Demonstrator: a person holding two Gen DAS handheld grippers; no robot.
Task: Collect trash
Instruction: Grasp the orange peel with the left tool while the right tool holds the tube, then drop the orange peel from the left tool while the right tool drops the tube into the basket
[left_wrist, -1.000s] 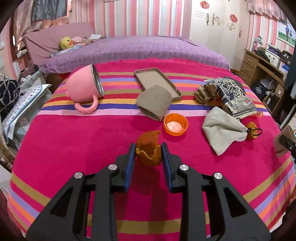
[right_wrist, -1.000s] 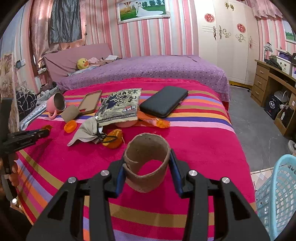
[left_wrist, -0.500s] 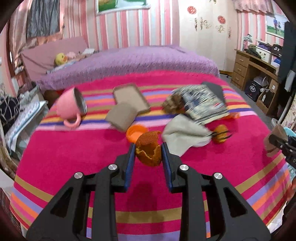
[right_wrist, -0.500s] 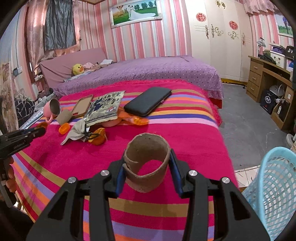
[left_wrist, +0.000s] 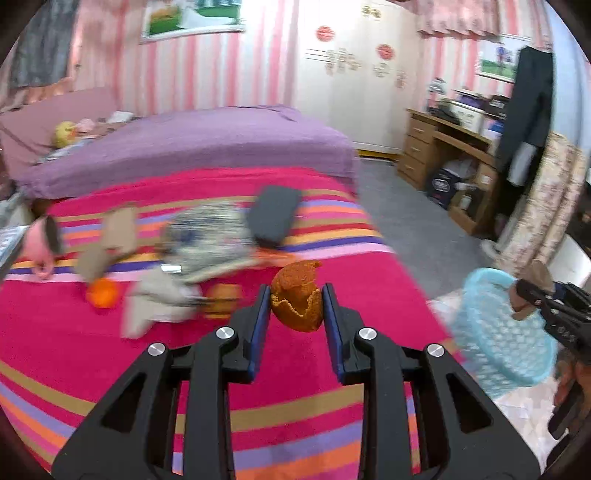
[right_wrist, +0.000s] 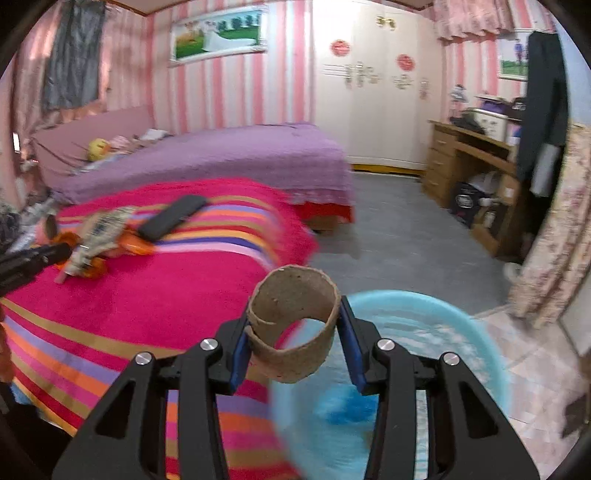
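Note:
My left gripper (left_wrist: 296, 306) is shut on a piece of orange peel (left_wrist: 296, 301), held above the striped blanket (left_wrist: 92, 354) near its right edge. My right gripper (right_wrist: 293, 334) is shut on a brown cardboard tube (right_wrist: 293, 334) and hangs over the rim of a light blue mesh basket (right_wrist: 461, 332) on the floor. In the left wrist view the same basket (left_wrist: 495, 332) stands right of the bed, with the right gripper (left_wrist: 532, 291) and its tube above it. Blurred on the blanket lie a grey cloth (left_wrist: 155, 299), an orange cap (left_wrist: 101, 293) and a printed packet (left_wrist: 207, 232).
A black case (left_wrist: 273, 212), a pink mug (left_wrist: 42, 238), a phone case (left_wrist: 118, 227) and a flat cardboard piece (left_wrist: 92, 260) also lie on the blanket. A purple bed (right_wrist: 221, 155) stands behind. A wooden desk (right_wrist: 469, 155) stands at the right, with grey floor (right_wrist: 399, 236) between.
Both grippers have swung to the right with their loads. The right one went from above the blanket to over the blue basket; the left one has neared the bed's right edge.

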